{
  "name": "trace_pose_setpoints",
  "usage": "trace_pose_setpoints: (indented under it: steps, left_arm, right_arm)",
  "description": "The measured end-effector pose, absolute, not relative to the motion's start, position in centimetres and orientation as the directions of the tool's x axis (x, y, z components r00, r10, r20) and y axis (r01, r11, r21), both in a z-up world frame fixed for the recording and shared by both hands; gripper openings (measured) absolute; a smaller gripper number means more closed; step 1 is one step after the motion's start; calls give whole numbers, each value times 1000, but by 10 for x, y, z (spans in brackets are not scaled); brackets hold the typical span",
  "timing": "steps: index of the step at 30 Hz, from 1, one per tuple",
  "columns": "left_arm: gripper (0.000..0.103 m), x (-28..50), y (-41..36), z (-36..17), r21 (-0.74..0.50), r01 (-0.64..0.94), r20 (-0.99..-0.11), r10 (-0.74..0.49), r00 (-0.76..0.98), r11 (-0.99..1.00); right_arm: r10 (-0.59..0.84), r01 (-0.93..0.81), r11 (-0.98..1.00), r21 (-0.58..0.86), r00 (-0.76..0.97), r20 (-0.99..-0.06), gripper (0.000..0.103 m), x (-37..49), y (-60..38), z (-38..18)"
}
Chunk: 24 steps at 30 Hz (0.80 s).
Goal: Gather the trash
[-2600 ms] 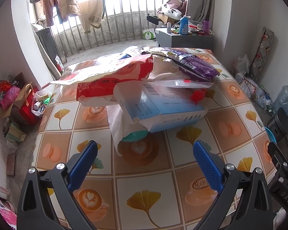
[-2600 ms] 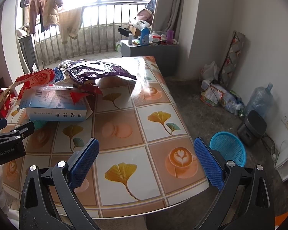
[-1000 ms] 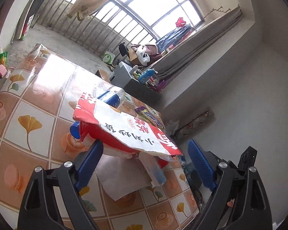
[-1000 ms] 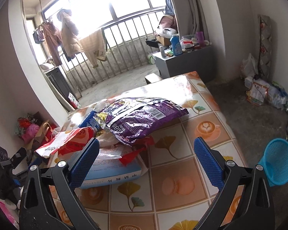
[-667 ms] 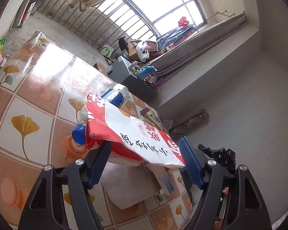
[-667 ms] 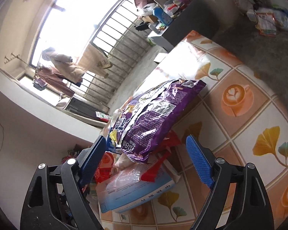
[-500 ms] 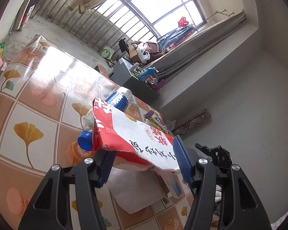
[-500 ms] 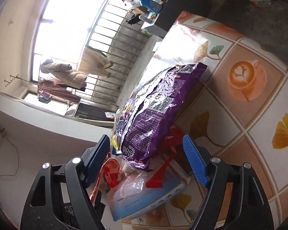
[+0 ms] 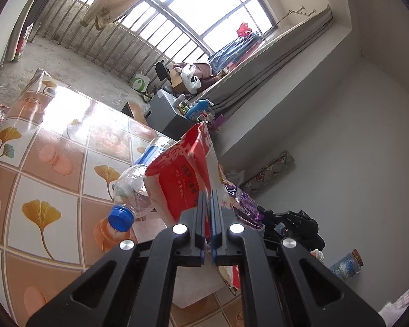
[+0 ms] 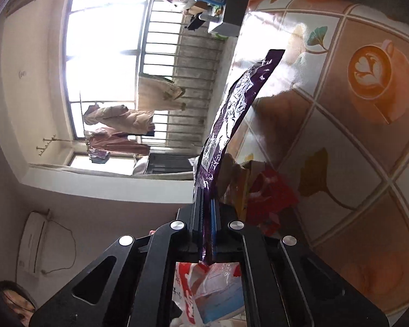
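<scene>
My left gripper point(image 9: 207, 199) is shut on the edge of a red and white snack bag point(image 9: 181, 169), which stands up edge-on from the pile. A clear plastic bottle point(image 9: 135, 188) with a blue cap lies beside it on the table. My right gripper point(image 10: 206, 201) is shut on a purple foil bag point(image 10: 231, 103), held edge-on above the table. Under it lie red wrapper scraps point(image 10: 270, 190) and a blue and white box point(image 10: 218, 297). The purple bag also shows in the left wrist view point(image 9: 245, 204).
The table point(image 9: 54, 141) has a tiled cloth with ginkgo leaves and coffee cups. A grey cabinet point(image 9: 166, 114) with bottles stands beyond its far end by the window bars. A large water bottle point(image 9: 346, 265) lies on the floor at the right.
Both grippers have closed, the left on the red and white bag and the right on the purple bag. Both bags now stand edge-on, lifted off the pile.
</scene>
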State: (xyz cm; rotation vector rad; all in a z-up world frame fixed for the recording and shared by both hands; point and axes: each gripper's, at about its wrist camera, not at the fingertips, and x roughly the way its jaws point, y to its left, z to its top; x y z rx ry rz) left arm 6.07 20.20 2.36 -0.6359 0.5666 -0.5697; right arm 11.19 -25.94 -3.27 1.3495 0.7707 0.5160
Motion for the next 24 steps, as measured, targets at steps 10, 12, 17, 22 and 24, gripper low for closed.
trace_pose_setpoints:
  steps: [10, 12, 17, 22, 24]
  left_arm:
    - [0, 67, 182, 93, -612, 434, -211, -665, 716, 661]
    - [0, 73, 169, 111, -598, 474, -193, -690, 698, 647]
    - [0, 96, 112, 152, -544, 574, -191, -756, 626, 612]
    - [0, 124, 7, 180, -424, 685, -288, -806, 517, 592]
    - [0, 132, -49, 183, -379, 732, -344, -821, 456, 566]
  right_arm:
    - [732, -134, 51, 990, 679, 54, 0, 111, -291, 22]
    - [719, -179, 68, 982, 691, 76, 0, 104, -304, 36]
    - [641, -232, 232, 945, 767, 30, 0, 63, -346, 64]
    - [470, -167, 461, 872, 879, -81, 0, 2, -389, 80]
    - [382, -100, 542, 834, 914, -138, 0, -21, -406, 81]
